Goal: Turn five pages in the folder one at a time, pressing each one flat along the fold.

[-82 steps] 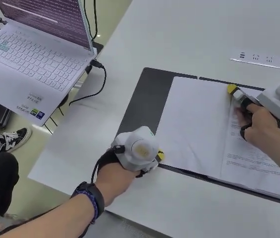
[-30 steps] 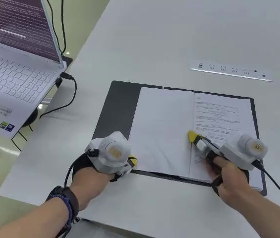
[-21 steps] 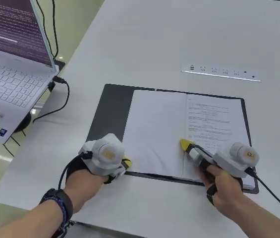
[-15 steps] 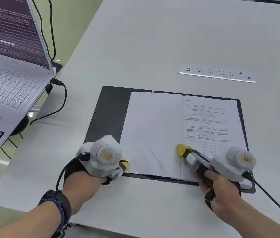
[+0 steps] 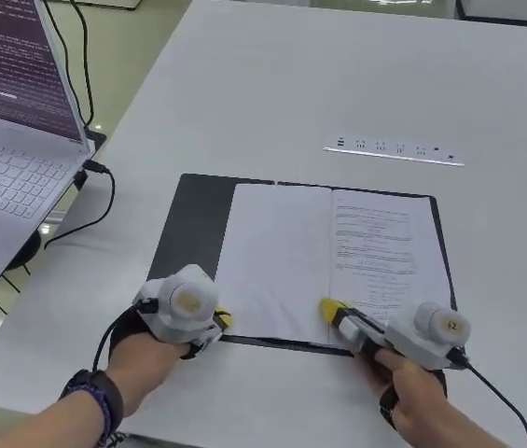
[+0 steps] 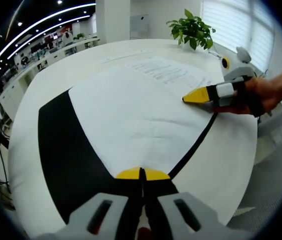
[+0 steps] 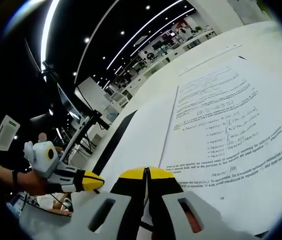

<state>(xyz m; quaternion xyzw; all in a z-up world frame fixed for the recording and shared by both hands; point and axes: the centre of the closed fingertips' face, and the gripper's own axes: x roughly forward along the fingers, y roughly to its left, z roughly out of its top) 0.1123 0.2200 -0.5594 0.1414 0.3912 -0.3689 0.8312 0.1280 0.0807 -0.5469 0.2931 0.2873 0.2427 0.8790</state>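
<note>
The folder (image 5: 193,224) lies open on the tabletop (image 5: 338,75), with both our tongs pressed together on nothing: left tongs (image 5: 220,319) at the near corner of the blank page (image 5: 272,252), right tongs (image 5: 328,309) at the near end of the fold (image 5: 330,243). We judge this press nearly done; next we must catch one printed page (image 5: 389,252) alone by its edge.

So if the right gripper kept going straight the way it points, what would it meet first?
Probably the blank left page: the right gripper sits by the fold and aims across that page. The left gripper looks off that line.
</note>
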